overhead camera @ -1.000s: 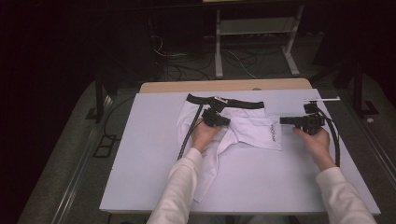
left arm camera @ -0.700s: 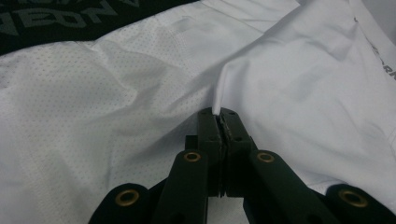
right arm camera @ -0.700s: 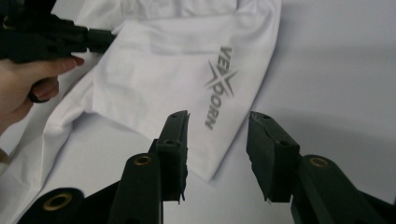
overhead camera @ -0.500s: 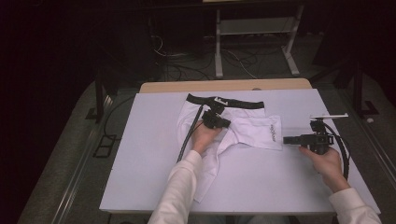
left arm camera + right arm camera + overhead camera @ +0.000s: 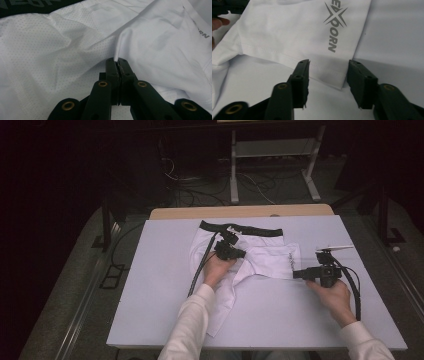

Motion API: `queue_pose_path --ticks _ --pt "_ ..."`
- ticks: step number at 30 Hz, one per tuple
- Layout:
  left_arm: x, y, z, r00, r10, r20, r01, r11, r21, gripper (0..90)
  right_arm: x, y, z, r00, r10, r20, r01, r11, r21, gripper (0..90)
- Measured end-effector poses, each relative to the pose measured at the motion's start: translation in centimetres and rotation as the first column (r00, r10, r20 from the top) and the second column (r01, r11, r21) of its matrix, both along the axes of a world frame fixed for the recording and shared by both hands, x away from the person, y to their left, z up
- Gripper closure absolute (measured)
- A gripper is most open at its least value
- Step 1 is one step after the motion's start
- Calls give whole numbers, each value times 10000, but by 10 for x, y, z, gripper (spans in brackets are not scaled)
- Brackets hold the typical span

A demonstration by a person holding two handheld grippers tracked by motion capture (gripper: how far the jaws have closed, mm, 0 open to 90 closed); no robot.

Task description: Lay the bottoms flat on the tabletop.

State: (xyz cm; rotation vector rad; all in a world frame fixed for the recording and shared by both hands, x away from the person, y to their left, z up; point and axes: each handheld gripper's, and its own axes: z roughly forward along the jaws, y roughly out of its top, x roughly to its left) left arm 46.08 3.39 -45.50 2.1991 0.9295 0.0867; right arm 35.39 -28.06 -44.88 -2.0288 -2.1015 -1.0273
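White sports shorts with a black waistband lie spread on the pale table. My left gripper rests on the middle of the shorts, shut on a raised fold of the white mesh fabric; the fold stands up from the closed tips of the left gripper. My right gripper lies low at the right leg's hem and points left. The right gripper has just been opening, and the hem corner under the grey logo lies between the jaws, with the pads apart from it.
A black cable trails from the left gripper over the shorts' left side. One shorts leg hangs toward the near edge under the left sleeve. Behind the table are a wooden edge, a metal stand and floor cables.
The right hand has moved toward the near side and a little left, ending low at the right leg's hem with wider jaws. The left hand and its pinched fold have stayed put.
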Motion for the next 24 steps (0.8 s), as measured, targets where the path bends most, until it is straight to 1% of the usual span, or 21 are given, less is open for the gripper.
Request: queue_pose_path --ticks 2,5,6,7,9,11,12,14,15,16,18,19,21,24 --pt "-1 0 0 10000 -9 23 10 10000 -41 877 0 4 0 9998 -33 177 38 9996 -283 572" --pt "-3 -1 0 10000 -61 69 61 10000 15 877 1 8 -2 9993 -12 368 31 9986 -530 676" --pt "-3 -2 0 9999 -69 85 69 10000 9 877 1 9 -2 9992 8 403 14 9985 -544 713" --pt "-4 -2 0 9999 -109 101 108 9999 33 877 2 8 -3 9988 78 474 -52 9985 -550 769" --pt "-4 -3 1 9999 -130 105 129 9999 69 877 3 7 -5 9991 155 383 -143 9993 -331 839" --pt "-5 -3 3 9997 -172 154 171 9998 71 877 4 5 -5 9992 263 317 -258 9996 -151 852" --pt "-6 -4 3 9997 -187 177 186 9998 47 877 3 4 -3 9990 307 333 -302 9994 -140 854" --pt "-7 -4 5 9995 -194 232 196 9998 -54 867 2 -1 3 9981 290 547 -289 9996 -35 855" --pt "-7 -4 6 9995 -230 211 233 9996 -128 846 1 -5 6 9975 238 670 -242 9997 54 857" --pt "-7 -4 7 9996 -221 195 226 9995 -213 824 0 -9 9 9967 135 798 -142 9999 87 857" --pt "-9 -6 10 9994 -251 244 259 9991 -335 807 0 -19 13 9946 -67 1038 73 10000 -53 857" --pt "-10 -7 11 9992 -275 304 287 9988 -401 782 0 -24 14 9940 -181 1079 190 9998 -81 857" --pt "-13 -8 15 9987 -341 380 360 9980 -521 729 2 -33 13 9925 -380 1160 365 9992 150 857" --pt "-20 -11 23 9978 -445 494 478 9965 -686 663 6 -46 9 9902 -677 1220 646 9975 291 857"
